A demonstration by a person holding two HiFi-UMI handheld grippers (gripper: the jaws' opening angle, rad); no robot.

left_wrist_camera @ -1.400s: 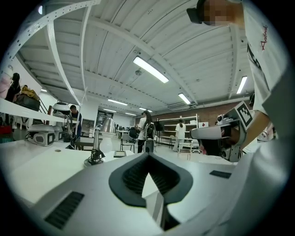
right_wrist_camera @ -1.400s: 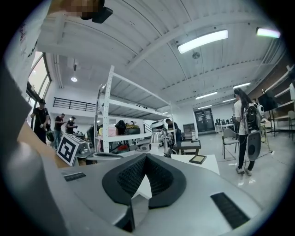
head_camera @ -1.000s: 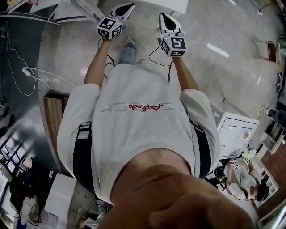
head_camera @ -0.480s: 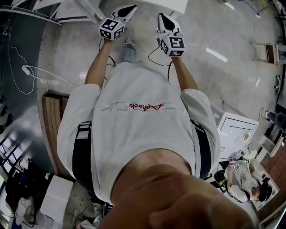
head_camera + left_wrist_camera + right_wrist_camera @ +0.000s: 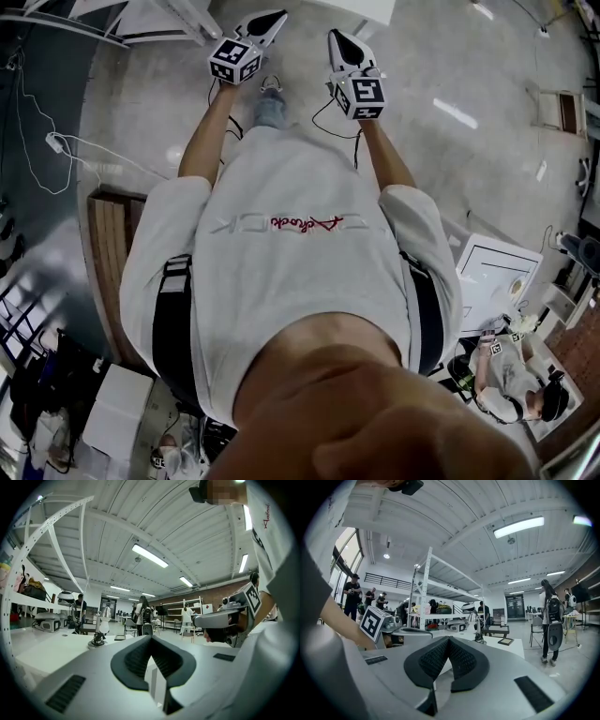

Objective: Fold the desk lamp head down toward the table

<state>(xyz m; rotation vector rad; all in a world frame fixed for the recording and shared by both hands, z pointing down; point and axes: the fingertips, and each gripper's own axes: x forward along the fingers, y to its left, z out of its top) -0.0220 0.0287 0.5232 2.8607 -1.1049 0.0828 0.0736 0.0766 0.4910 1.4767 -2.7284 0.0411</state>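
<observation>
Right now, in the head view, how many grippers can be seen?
2. The left gripper is at the top, left of centre; the right gripper is just to its right. Both are shut and empty.

1. Desk lamp (image 5: 100, 629): stands beyond the left fingers (image 5: 133, 660), off to their left. Too small to tell the tilt of its head or its joints. In the right gripper view it stands just right of the tips of the right fingers (image 5: 433, 660), equally small.
2. Surface (image 5: 51, 641): near part hidden behind the fingers in both gripper views. In the head view the top edge cuts it off, leaving 1 corner ahead of the fingers.
3. Dark flat thing (image 5: 505, 641): on the surface, right of the lamp. Too small to identify.
4. Shelf load (image 5: 436, 606): far beyond the right fingers. Items too small to name.
</observation>
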